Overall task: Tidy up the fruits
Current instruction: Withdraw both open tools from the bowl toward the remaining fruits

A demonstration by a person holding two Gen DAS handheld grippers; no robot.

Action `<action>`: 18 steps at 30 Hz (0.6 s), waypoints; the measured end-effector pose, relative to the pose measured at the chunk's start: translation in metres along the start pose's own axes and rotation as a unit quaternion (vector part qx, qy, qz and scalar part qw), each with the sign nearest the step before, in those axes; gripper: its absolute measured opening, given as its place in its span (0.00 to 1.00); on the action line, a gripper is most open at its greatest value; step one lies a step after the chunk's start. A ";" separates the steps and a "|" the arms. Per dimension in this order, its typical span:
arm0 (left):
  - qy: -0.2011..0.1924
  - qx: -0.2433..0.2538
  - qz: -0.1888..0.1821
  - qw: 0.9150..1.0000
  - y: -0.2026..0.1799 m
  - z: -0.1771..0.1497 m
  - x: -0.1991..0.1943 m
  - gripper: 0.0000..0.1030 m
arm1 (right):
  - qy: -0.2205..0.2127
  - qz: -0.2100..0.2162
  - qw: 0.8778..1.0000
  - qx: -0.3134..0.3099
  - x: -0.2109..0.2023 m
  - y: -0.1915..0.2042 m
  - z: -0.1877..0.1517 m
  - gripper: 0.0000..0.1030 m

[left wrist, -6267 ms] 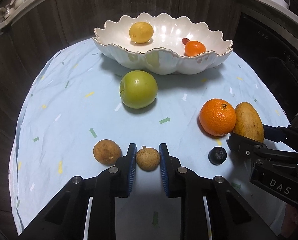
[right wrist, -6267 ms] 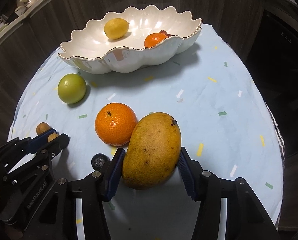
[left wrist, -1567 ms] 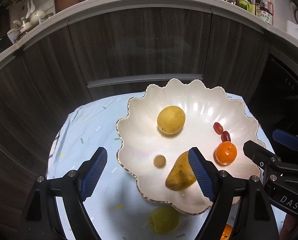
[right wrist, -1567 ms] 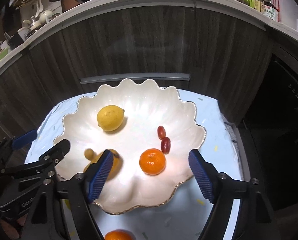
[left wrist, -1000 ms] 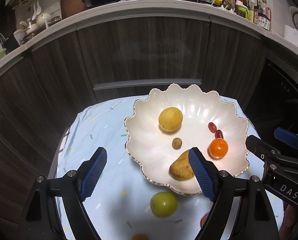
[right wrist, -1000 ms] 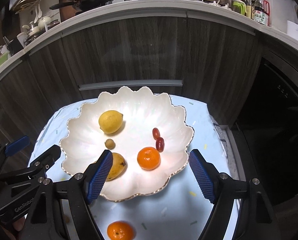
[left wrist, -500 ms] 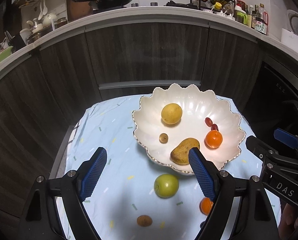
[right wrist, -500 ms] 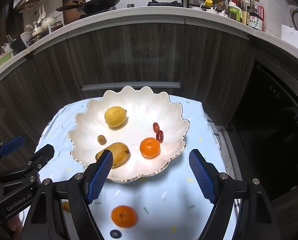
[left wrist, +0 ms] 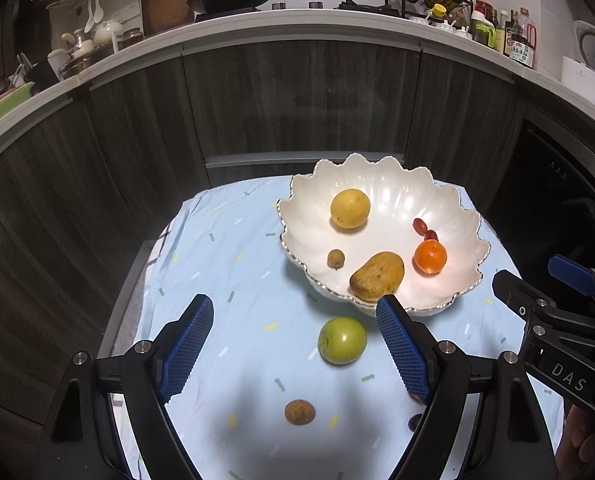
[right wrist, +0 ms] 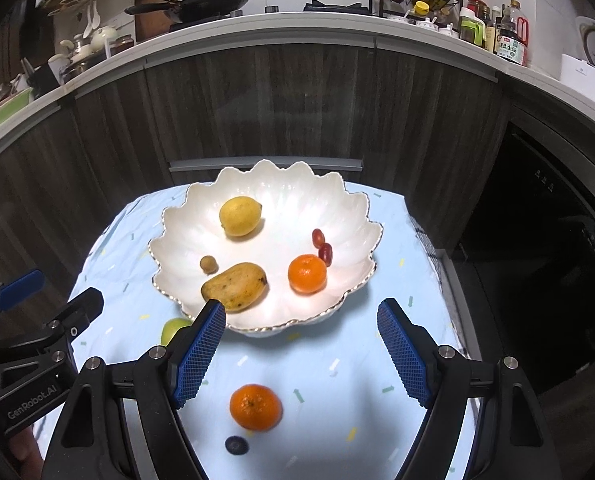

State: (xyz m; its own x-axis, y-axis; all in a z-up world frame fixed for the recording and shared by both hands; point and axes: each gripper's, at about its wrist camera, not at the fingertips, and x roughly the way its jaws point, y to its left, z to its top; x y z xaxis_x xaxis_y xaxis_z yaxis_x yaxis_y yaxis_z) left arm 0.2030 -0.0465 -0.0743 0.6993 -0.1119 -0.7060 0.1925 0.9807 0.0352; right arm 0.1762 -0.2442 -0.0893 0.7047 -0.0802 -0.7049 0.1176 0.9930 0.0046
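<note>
Left wrist view: orange [left wrist: 416, 398] and dark berry [left wrist: 414, 421] mostly hidden behind the left gripper's right finger [left wrist: 403, 350]. Right wrist view: green apple [right wrist: 172, 328] half hidden behind the right gripper's left finger [right wrist: 196, 354]. Brown round fruit [left wrist: 300, 412] type unclear. Bottle labels on counter [right wrist: 507, 50] unreadable.

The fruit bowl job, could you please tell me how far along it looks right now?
Done: the bowl holds a lemon, mango, small orange, two red grapes and a brown longan. In hand: nothing; both claws are open. Left on the cloth: green apple, brown longan, large orange, dark berry.
</note>
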 end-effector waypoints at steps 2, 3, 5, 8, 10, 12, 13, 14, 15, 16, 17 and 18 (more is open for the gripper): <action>0.002 -0.001 0.001 1.000 0.002 -0.004 -0.001 0.81 | 0.001 0.001 1.000 -0.002 0.000 0.002 -0.004 0.77; 0.004 -0.001 0.002 1.000 0.002 -0.007 -0.001 0.81 | 0.002 0.001 1.000 -0.002 0.000 0.003 -0.005 0.77; 0.007 -0.001 0.003 1.000 0.004 -0.012 0.000 0.81 | 0.003 0.003 1.000 -0.002 -0.001 0.004 -0.009 0.77; 0.014 -0.003 0.004 1.000 0.005 -0.020 0.000 0.81 | 0.004 0.008 1.000 -0.003 0.000 0.007 -0.015 0.77; 0.016 -0.004 0.006 1.000 0.007 -0.025 0.001 0.81 | 0.005 0.011 1.000 -0.005 0.000 0.009 -0.019 0.77; 0.018 -0.005 0.008 1.000 0.008 -0.031 0.001 0.81 | 0.005 0.011 1.000 -0.007 0.001 0.011 -0.025 0.77; 0.019 -0.006 0.008 1.000 0.010 -0.033 0.001 0.81 | 0.006 0.010 1.000 -0.009 0.002 0.012 -0.027 0.77; 0.020 -0.007 0.008 1.000 0.010 -0.035 0.001 0.81 | 0.007 0.010 1.000 -0.010 0.002 0.012 -0.029 0.77; 0.022 -0.006 0.009 1.000 0.011 -0.037 0.001 0.81 | 0.009 0.011 1.000 -0.011 0.003 0.013 -0.032 0.77; 0.023 -0.006 0.010 1.000 0.011 -0.040 0.001 0.81 | 0.011 0.011 1.000 -0.012 0.005 0.014 -0.034 0.77; 0.024 -0.006 0.011 1.000 0.012 -0.042 0.002 0.81 | 0.012 0.011 1.000 -0.013 0.005 0.015 -0.035 0.77; 0.026 -0.006 0.012 1.000 0.013 -0.044 0.002 0.81 | 0.014 0.011 1.000 -0.013 0.006 0.016 -0.037 0.77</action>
State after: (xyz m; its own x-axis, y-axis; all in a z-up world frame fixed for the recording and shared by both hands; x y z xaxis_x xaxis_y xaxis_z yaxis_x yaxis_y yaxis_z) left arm 0.1765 -0.0270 -0.1069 0.6674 -0.0798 -0.7404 0.1667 0.9850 0.0441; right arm 0.1569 -0.2260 -0.1199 0.6875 -0.0566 -0.7240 0.0834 0.9965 0.0013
